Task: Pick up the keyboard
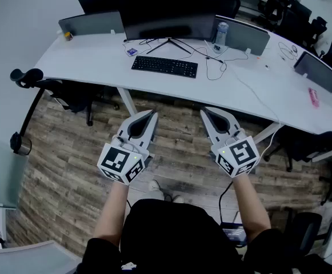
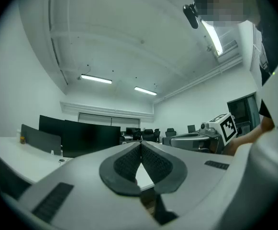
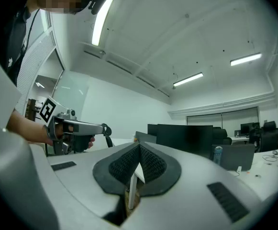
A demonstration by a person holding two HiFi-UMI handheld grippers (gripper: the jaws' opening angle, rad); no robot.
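Note:
A black keyboard [image 1: 164,66] lies on the white desk [image 1: 86,61] in front of a wide dark monitor [image 1: 167,16]. My left gripper [image 1: 152,115] and right gripper [image 1: 204,112] hover side by side over the wooden floor, short of the desk's front edge and apart from the keyboard. Both point level toward the desk. Each has its jaws pressed together with nothing between them, as the left gripper [image 2: 140,145] and the right gripper [image 3: 139,146] show in their own views. The keyboard is hidden in both gripper views.
Cables [image 1: 214,59], a water bottle [image 1: 221,34] and grey dividers [image 1: 91,23] sit on the desk. Black office chairs [image 1: 68,96] stand under its edge at left and right. A desk leg [image 1: 127,101] rises just ahead of the left gripper. A chair arm [image 1: 23,116] juts in at left.

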